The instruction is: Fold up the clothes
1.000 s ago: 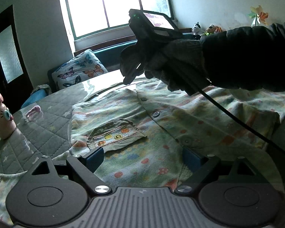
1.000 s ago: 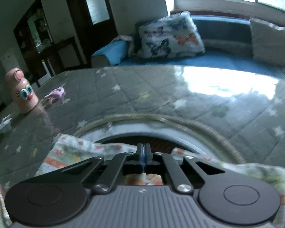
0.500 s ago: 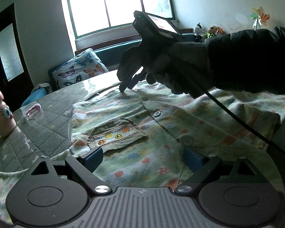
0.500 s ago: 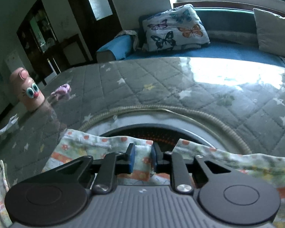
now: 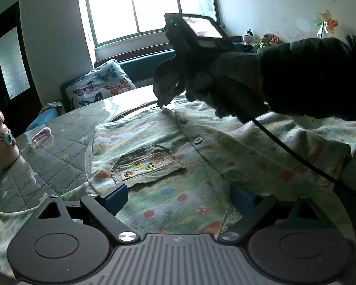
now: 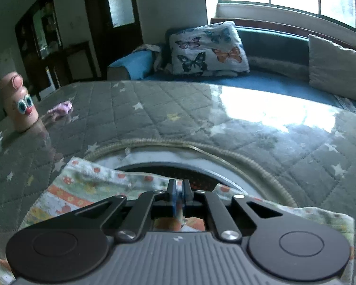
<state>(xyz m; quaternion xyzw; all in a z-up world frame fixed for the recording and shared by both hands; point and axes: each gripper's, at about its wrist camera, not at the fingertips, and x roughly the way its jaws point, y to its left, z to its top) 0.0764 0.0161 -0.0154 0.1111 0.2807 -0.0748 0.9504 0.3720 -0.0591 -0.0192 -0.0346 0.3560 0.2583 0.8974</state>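
Note:
A pale green child's cardigan [image 5: 201,156] with small prints, buttons and a striped chest pocket [image 5: 147,163] lies flat on the quilted table. My left gripper [image 5: 178,194] is open, its blue pads spread wide just above the cardigan's hem. My right gripper [image 6: 178,196] is at the cardigan's collar edge [image 6: 87,182], its blue pads nearly closed with a thin gap; whether cloth is pinched is unclear. In the left wrist view the gloved hand holding the right gripper [image 5: 201,71] hovers over the collar.
The table has a grey star-quilted cover [image 6: 201,109] and a round glass disc with a rope rim [image 6: 249,166]. A pink figurine bottle [image 6: 19,104] and a small pink item [image 6: 61,109] stand at the left. A bench with a butterfly cushion [image 6: 208,47] is behind.
The right gripper's pads opened slightly half a second ago and have closed to a thin gap again. The right hand lifted a little above the collar. The left gripper stayed open and still.

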